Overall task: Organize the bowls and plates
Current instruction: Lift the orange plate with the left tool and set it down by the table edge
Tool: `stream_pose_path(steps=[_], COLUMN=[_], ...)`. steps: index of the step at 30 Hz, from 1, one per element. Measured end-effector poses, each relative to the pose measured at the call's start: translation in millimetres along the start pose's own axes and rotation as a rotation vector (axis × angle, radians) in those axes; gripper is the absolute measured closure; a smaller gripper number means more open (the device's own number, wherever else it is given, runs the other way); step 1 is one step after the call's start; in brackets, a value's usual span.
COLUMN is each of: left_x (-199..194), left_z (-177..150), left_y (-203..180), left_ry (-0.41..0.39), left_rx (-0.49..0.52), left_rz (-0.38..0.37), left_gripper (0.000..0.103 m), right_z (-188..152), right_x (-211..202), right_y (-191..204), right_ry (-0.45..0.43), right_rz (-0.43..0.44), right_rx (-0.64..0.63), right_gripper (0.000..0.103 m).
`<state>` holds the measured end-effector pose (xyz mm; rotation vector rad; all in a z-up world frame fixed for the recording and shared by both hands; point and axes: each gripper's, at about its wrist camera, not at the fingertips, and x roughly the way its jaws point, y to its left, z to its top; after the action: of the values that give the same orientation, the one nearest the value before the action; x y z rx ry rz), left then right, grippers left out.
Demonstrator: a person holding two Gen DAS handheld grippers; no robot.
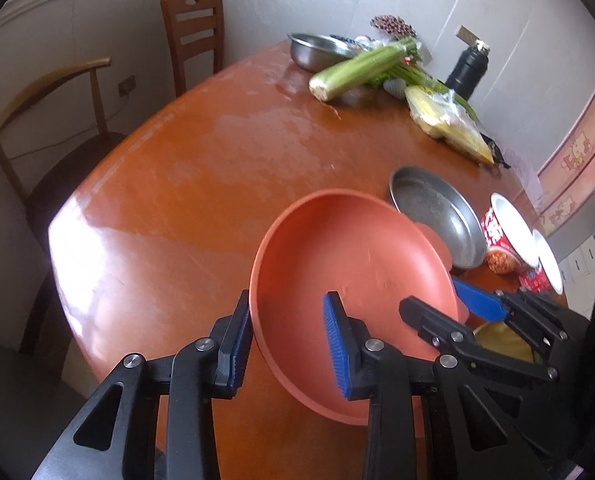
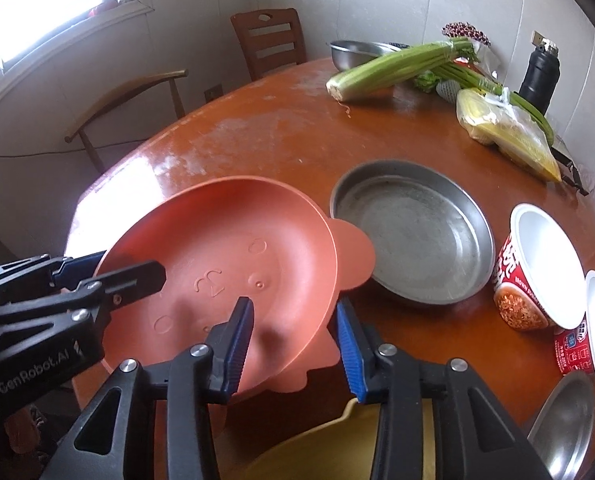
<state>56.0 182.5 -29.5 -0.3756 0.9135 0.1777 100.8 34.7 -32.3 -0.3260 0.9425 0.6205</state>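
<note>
The orange plate is held over the table: the left gripper fingers and the right gripper fingers each clamp its rim.

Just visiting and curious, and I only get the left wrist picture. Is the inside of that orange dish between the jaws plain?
Observer: No. The right wrist view shows raised marks inside the orange dish: small circles and a curly squiggle, like a face.
Operator: Am I missing anything near the small red cup?
Observer: Yes. A further metal plate, separate from the round pan, lies nearer the camera than that cup, at the lower right of the view.
</note>
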Motion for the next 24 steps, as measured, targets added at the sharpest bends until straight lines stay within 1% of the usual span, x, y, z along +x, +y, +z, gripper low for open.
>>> stream_pose_path(steps=[3,6,8,10,15,24], left_x=[-5,-4,0,9,33,65], left_z=[15,29,38,47,62,71], left_y=[8,15,19,23,27,33], left_ry=[-0.018,-0.035,-0.041,-0.033,-0.015,0.012], left_rx=[0.018,0.049,0.064,0.07,0.103,0.108], left_rz=[0.015,0.026,0.038,0.035,0.041,0.046], left_gripper=[0.068,0.068,0.067,0.067,0.067,0.067], right_z=[11,21,26,31,36,36], right_x=[-6,-9,-6,-1,10,26], right_y=[10,20,25,27,32,32], right_ry=[-0.022,-0.051,-0.044,-0.038,-0.028,0.012], right_rz=[0.007,-0.016,-0.021,-0.014,-0.049,-0.047], right_rx=[0.011,0.022,0.035,0.063,0.094,0.115], right_gripper=[0.061,0.061,0.061,0.061,0.061,0.061])
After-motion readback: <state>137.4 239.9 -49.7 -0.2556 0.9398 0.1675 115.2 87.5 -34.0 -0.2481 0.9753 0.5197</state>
